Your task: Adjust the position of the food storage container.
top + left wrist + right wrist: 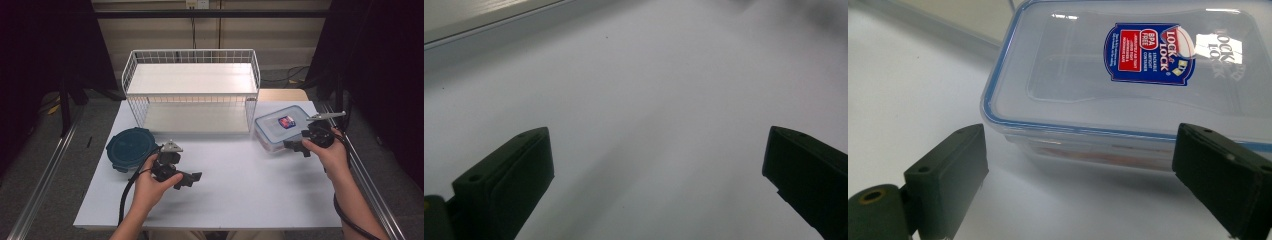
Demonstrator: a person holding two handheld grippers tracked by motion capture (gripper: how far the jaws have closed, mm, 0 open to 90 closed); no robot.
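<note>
In the high view the clear box (281, 129) sits on the white desk (235, 185) at the right of the frame, just right of the wire rack (192, 90) that stands at the desk's far middle. The box has a blue-edged lid with a blue and red label.

The right hand-held gripper (295, 146) lies at the right of the frame, its tips just at the box's near edge. In the right gripper view the box (1128, 80) takes up the upper right of the frame, and the two black jaws stand released and wide at the lower corners, the box's near wall between and beyond them; the pads do not press on it.

The left hand-held gripper (190, 179) is at lower centre-left of the high view, low over bare desk, well apart from the box. In the left gripper view its jaws are spread wide with only white desk (649, 115) between them.

A round dark teal lidded container (131, 148) sits at the left of the desk, just beside the left hand (150, 187).
</note>
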